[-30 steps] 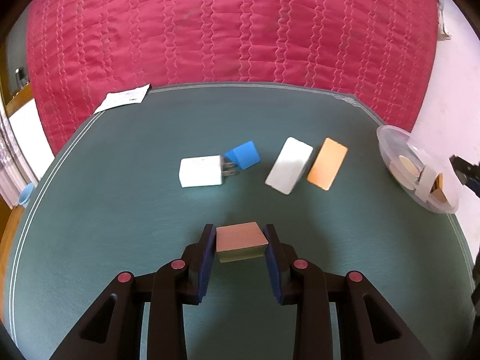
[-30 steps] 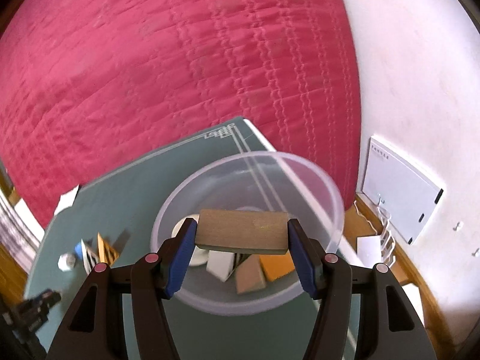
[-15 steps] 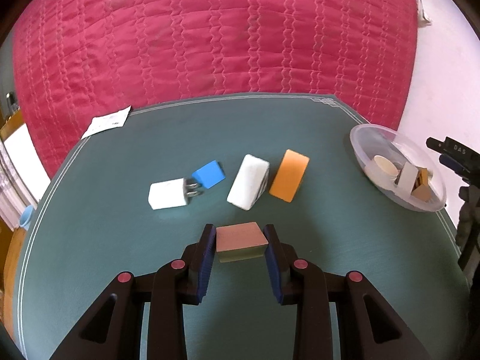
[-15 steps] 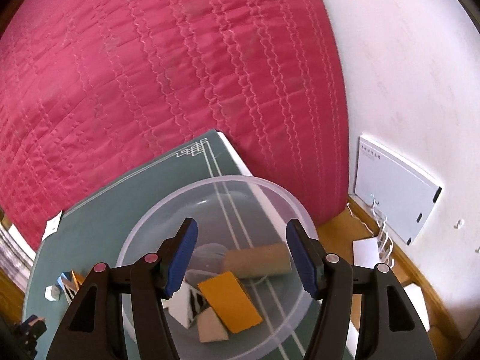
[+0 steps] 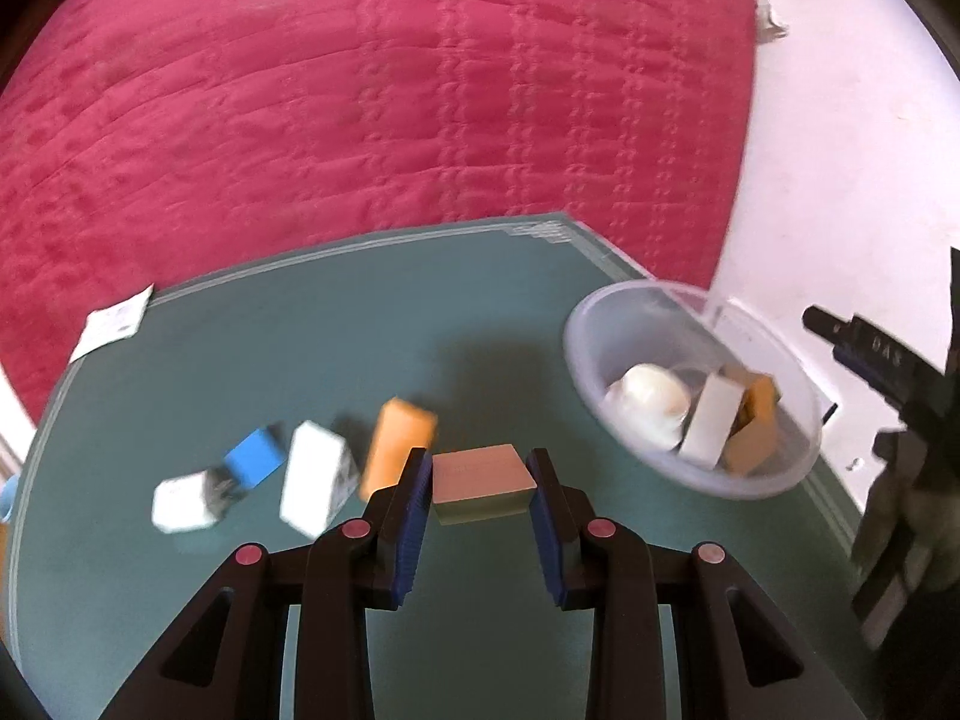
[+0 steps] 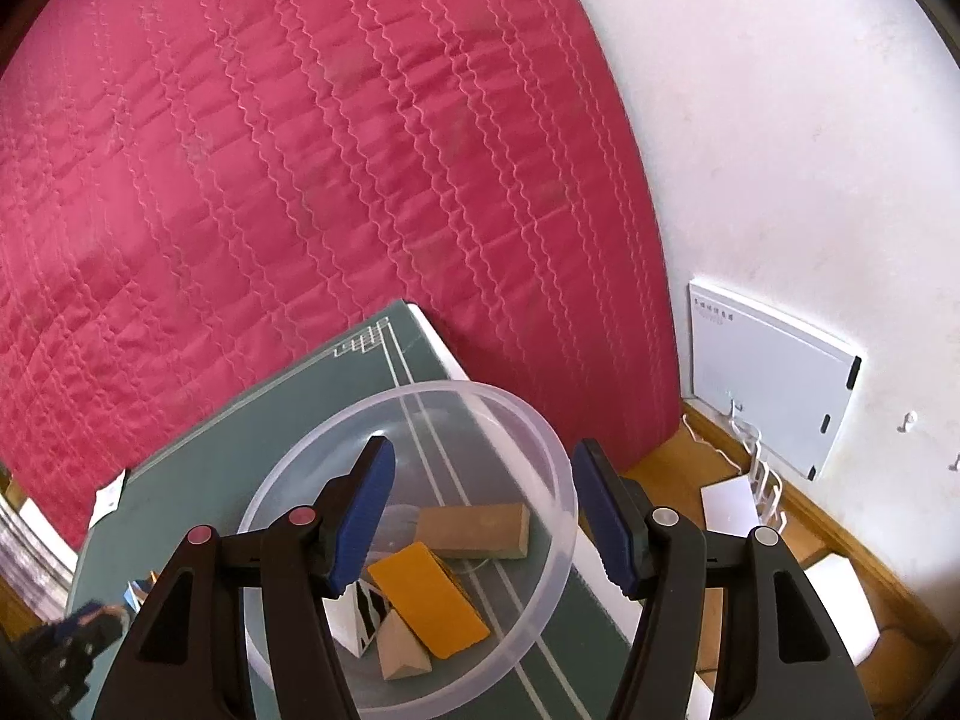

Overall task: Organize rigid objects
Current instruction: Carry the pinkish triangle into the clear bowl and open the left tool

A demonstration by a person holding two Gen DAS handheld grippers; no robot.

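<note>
The left gripper (image 5: 480,483) points forward and slightly down over the green surface (image 5: 336,312), its blue-padded fingers (image 5: 414,510) clamped on the two sides of a tan block (image 5: 483,480) held level above the surface. To its left, blurred by motion, lie a white charger (image 5: 180,504), a blue block (image 5: 255,457) just behind it, a white block (image 5: 315,489) and an orange block (image 5: 399,444), close together in a loose row near the surface's left half. To the right of the held block stands a clear plastic bowl (image 5: 630,324) near the surface's right edge, holding a pale round piece (image 5: 651,399), a cream block (image 5: 711,426) and brownish pieces leaning against each other. Open green surface lies between the held block and the bowl, and behind the row toward the far edge, where a paper slip (image 5: 114,324) rests at the border against the red quilted bed (image 5: 390,120). The right gripper (image 6: 483,510) hovers above the bowl (image 6: 558,480), tilted down into it, its fingers spread wide with nothing between them. Inside the bowl lie a brown block (image 6: 480,531), an orange flat piece (image 6: 429,606), a tan wedge (image 6: 402,654) and a black-and-white piece (image 6: 360,618). The bowl sits close to the surface's right edge and far corner, with wooden floor (image 6: 840,540) beyond.
</note>
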